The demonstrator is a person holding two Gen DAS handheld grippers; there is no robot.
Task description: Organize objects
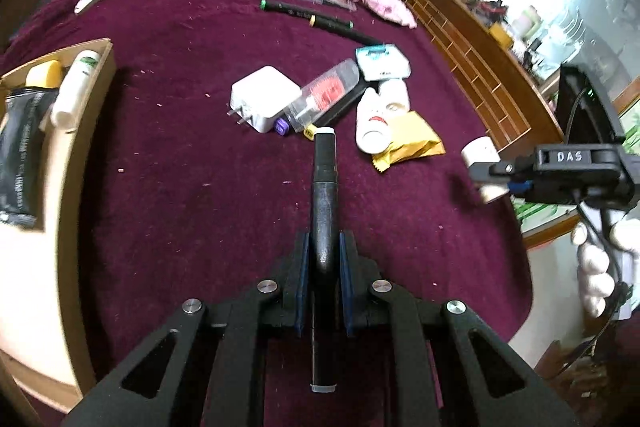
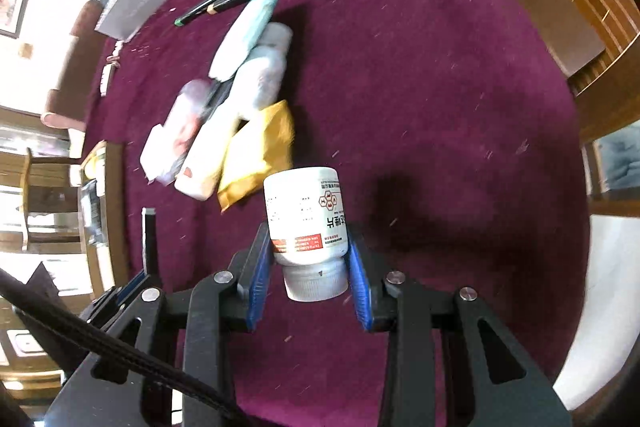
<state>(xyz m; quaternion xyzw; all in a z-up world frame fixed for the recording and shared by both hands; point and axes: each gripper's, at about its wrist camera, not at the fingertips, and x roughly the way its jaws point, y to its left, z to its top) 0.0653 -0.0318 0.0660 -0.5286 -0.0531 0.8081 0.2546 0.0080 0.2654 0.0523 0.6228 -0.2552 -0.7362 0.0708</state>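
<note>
My left gripper (image 1: 324, 247) clamps a black marker (image 1: 324, 195) pointing toward 12 o'clock, level above the bench (image 1: 180, 167). My right gripper (image 2: 312, 267) grips a white bottle (image 2: 306, 215), cap toward me; bare maroon cloth lies from 1 to 4 o'clock.

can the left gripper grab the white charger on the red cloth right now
Probably not as things stand. The left gripper has its jaws shut on a black marker, so nothing else fits between them. The path itself looks free: bare cloth lies between it and the white charger.
</note>
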